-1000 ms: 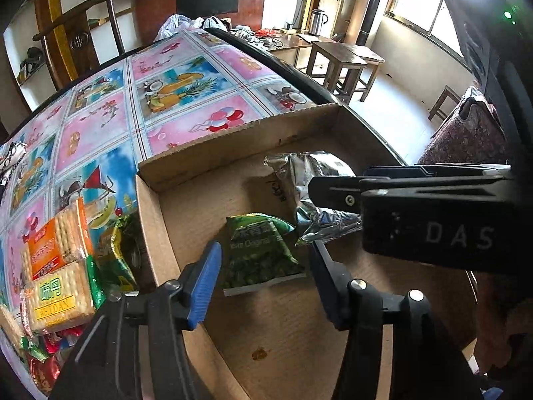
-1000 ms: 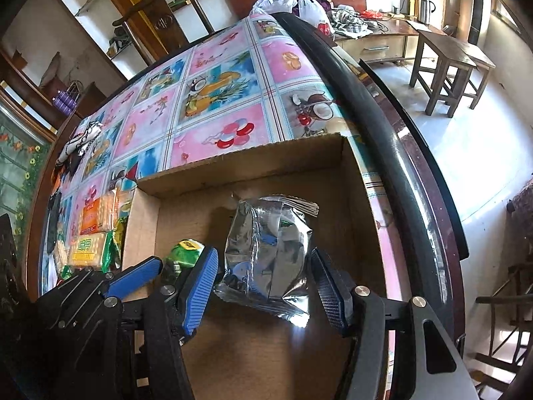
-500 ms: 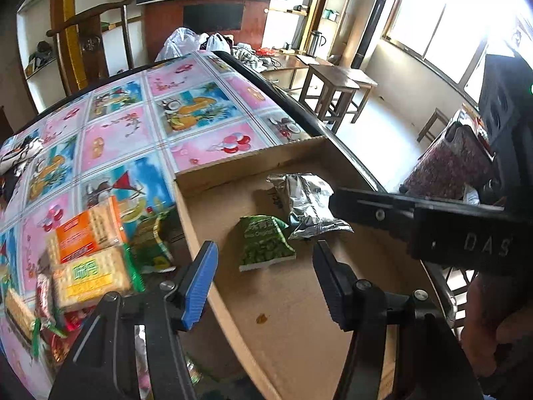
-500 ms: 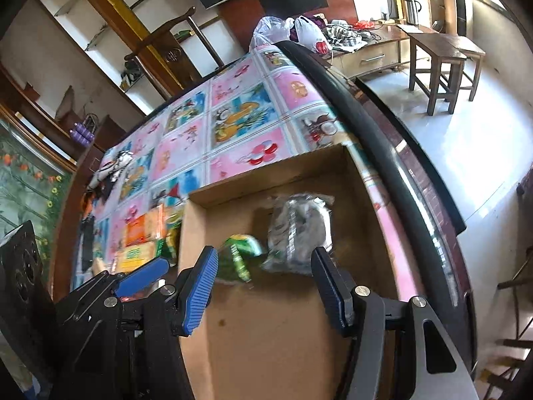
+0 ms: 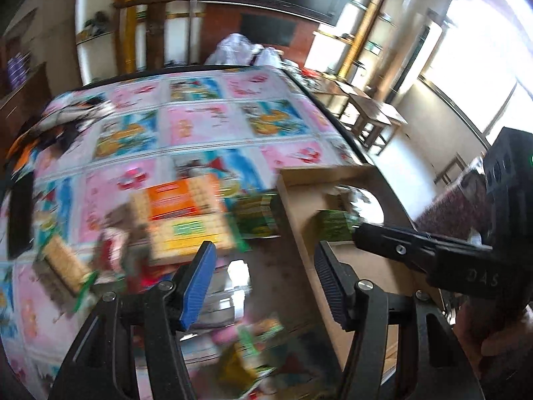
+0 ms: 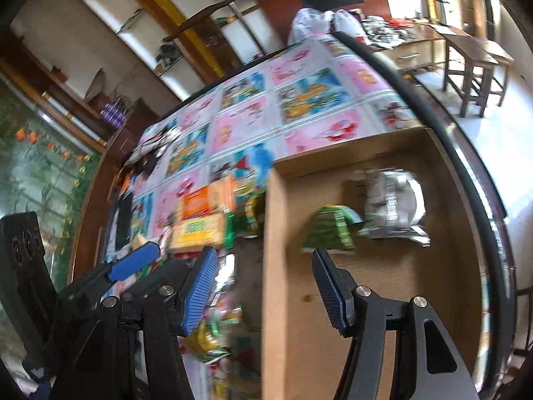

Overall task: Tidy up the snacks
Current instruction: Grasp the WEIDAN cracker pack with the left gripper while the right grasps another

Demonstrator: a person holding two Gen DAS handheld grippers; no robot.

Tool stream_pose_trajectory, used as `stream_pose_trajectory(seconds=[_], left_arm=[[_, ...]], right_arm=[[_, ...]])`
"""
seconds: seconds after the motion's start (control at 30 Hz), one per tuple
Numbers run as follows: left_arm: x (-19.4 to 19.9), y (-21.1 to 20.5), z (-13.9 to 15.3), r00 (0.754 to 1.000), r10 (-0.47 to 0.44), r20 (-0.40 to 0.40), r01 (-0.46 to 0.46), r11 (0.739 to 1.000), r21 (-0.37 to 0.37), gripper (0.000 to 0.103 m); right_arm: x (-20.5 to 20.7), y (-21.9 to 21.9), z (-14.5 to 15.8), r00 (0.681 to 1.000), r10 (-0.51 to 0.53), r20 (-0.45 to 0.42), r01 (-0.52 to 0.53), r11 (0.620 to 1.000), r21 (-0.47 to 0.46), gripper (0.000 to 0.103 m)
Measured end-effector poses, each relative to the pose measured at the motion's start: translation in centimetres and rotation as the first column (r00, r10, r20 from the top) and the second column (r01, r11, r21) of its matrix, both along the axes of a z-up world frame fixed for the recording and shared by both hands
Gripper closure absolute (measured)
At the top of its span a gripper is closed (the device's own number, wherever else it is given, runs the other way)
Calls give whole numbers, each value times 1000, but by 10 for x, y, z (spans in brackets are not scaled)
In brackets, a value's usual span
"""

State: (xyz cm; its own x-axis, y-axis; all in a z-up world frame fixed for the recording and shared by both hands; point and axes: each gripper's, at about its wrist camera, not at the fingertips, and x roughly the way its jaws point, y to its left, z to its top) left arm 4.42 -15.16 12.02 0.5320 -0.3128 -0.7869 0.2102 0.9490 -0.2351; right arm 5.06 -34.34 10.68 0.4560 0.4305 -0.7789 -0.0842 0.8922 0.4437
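A cardboard box (image 6: 383, 300) lies on the table's right side, also in the left wrist view (image 5: 293, 206). In it lie a green snack packet (image 6: 328, 230) and a silver foil packet (image 6: 393, 206). Left of the box is a pile of snacks: an orange cracker pack (image 5: 180, 196), a yellow-green cracker pack (image 5: 190, 233) and green packets (image 5: 256, 216). My left gripper (image 5: 263, 276) is open and empty above the pile by the box's left wall. My right gripper (image 6: 263, 280) is open and empty, straddling that wall. Both views are blurred.
The round table wears a bright picture-tile cloth (image 5: 200, 123) with a dark rim (image 6: 449, 126). A black phone-like slab (image 5: 20, 216) lies at the left. More small packets (image 5: 253, 360) lie near the front. Chairs, stools and shelves stand beyond the table.
Both grippers have pulled back from the box and swung left toward the snack pile. The green and silver packets stay in the box. Both stay open.
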Motion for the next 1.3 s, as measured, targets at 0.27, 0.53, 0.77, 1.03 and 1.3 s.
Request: stream_pose_trajectory(seconds=[0.27,0.53,0.77,1.03,1.3], left_arm=[[-10,105,-10,967,250,-37,-251,968,-22,38],[-4,202,-39,829,528,-182,-547,834,-71,35],[31,217,-74,737,616,-278,-637,770,20,27],[45,198,-102,760,609,-225,-579,793,189,38],[15,201,-101,834,534,-137,-490,832,261,55]], right_arm=[[3,40,-6,997,82,-12,-82,996,19,39],[2,58,-10,990,139,-17,-139,990,27,39],[0,53,-10,987,157,-20,-157,987,18,39],[8,41,-6,984,180,-1,-180,984,-1,37],[49,77,-17,955,296,-15,-295,955,26,32]])
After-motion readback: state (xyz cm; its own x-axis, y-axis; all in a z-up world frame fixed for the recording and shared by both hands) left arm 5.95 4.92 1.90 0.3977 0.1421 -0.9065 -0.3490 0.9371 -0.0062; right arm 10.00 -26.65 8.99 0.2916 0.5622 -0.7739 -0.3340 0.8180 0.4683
